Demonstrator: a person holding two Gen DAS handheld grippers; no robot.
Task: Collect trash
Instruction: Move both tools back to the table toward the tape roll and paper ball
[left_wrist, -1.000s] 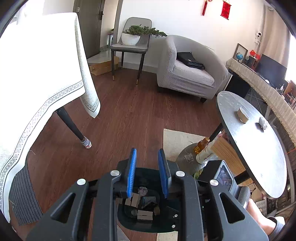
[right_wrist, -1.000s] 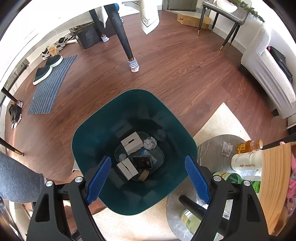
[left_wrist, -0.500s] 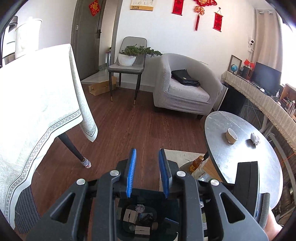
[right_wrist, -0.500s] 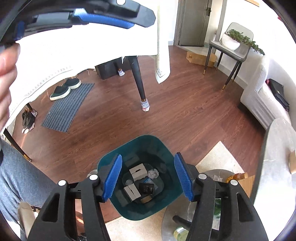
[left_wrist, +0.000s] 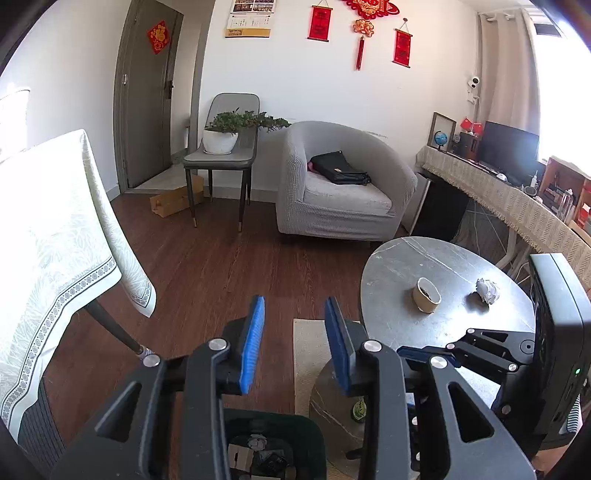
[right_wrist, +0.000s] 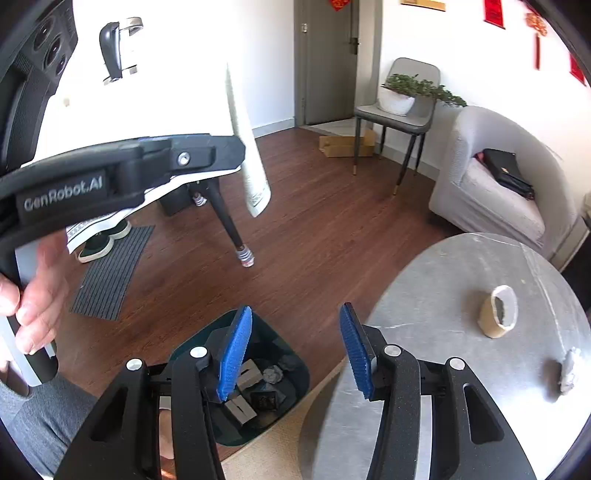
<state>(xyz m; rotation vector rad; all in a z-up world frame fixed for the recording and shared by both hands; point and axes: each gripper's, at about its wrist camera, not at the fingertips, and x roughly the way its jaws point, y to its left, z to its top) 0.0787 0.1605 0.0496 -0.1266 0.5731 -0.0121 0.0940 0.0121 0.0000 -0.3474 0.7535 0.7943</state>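
A dark green trash bin (right_wrist: 295, 373) stands on the floor below me with small boxes and crumpled paper inside; it also shows in the left wrist view (left_wrist: 295, 428). On the round grey table (left_wrist: 424, 266) lie a paper cup on its side (left_wrist: 425, 295) and a crumpled paper ball (left_wrist: 487, 290). The right wrist view shows the cup (right_wrist: 498, 312) and the ball (right_wrist: 569, 371) too. My left gripper (left_wrist: 293, 343) is open and empty above the bin. My right gripper (right_wrist: 293, 350) is open and empty between the bin and the table edge.
A table with a white cloth (left_wrist: 48, 236) stands at the left, its leg (right_wrist: 231, 225) near the bin. A grey armchair (left_wrist: 340, 192) with a black bag and a chair with a plant (left_wrist: 225, 147) stand at the back. A beige rug (left_wrist: 306, 343) lies under the round table.
Both grippers have risen and tilted up from over the bin. The round table's top with the cup and paper ball has come into view. The right jaws stand narrower than before.
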